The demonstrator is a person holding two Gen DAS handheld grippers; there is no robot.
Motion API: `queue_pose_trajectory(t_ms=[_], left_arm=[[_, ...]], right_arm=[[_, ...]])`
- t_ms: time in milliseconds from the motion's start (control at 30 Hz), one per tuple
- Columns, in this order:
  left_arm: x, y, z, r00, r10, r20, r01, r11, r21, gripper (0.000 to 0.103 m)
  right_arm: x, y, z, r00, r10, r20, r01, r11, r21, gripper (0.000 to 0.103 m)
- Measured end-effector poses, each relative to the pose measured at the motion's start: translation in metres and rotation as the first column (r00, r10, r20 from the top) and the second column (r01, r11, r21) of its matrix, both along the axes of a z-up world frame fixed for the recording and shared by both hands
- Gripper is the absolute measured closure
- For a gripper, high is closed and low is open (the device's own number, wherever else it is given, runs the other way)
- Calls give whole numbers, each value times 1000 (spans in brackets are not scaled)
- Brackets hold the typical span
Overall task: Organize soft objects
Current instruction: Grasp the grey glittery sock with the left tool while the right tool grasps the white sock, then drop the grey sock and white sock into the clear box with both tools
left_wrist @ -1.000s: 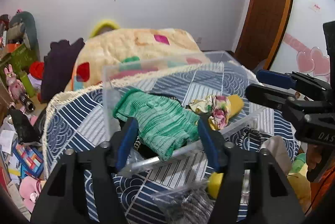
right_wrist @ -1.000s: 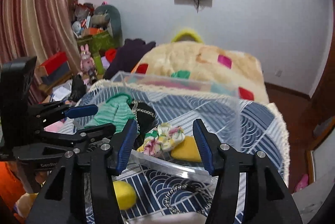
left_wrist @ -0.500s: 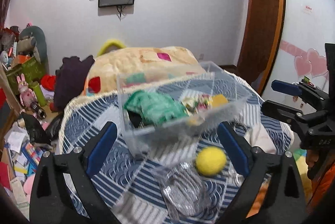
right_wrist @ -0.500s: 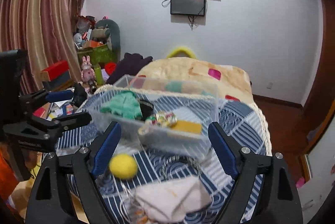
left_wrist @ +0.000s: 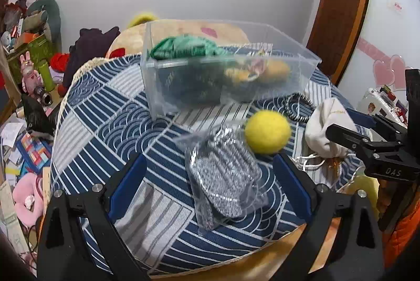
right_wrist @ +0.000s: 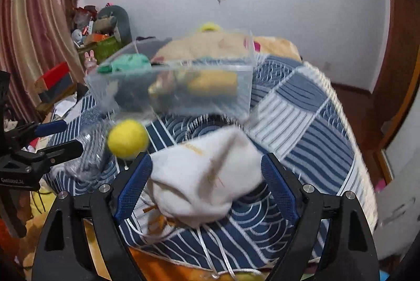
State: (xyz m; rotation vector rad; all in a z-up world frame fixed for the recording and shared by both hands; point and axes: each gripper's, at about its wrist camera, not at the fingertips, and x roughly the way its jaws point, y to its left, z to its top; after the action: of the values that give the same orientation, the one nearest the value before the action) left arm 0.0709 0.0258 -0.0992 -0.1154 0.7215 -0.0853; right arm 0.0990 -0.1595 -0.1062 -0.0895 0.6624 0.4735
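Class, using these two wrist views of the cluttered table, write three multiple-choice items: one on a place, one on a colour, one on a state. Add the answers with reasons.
1. Where does the yellow ball lie?
A. inside the clear box
B. on the patterned cloth, outside the box
C. on the floor

2. What colour is the knitted item at the left end of the clear box?
A. green
B. red
C. white

3. How do the jaws of the right tool stand?
A. shut on the ball
B. shut on the box rim
C. open, either side of the white pouch

Answers
1. B: the ball rests on the blue and white cloth, nearer the camera than the box.
2. A: green knit shows through the clear wall.
3. C: both blue pads stand wide apart, with the pouch between them and no grip visible.
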Motion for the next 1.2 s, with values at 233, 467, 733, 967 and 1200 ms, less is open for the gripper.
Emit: queue_pose_trajectory(t_ms=[233,467,733,967,1200], left_arm=[[2,2,-21,999,15,-31,-18,996,-92,19],[-2,-1,-22,1000,-7,-17,5,995,-96,49],[-12,4,-14,1000,-12,4,12,994,-111,70],[-18,5,10,997,-16,72,22,997,-79,71],[-10,0,53,983,-45,180,56,997,-56,71]], right_arm=[[-2,-6,-5,1000,17,-17,-17,999,32,20],[-4,-8,-11,995,74,-62,-69,994,87,54],[-18,-9,4,997,77,-20,-75,995,63,70],[-24,-12,26,998,55,44,-59,995,84,70],[-20,-18,52,994,10,110,-25,991,134,70]])
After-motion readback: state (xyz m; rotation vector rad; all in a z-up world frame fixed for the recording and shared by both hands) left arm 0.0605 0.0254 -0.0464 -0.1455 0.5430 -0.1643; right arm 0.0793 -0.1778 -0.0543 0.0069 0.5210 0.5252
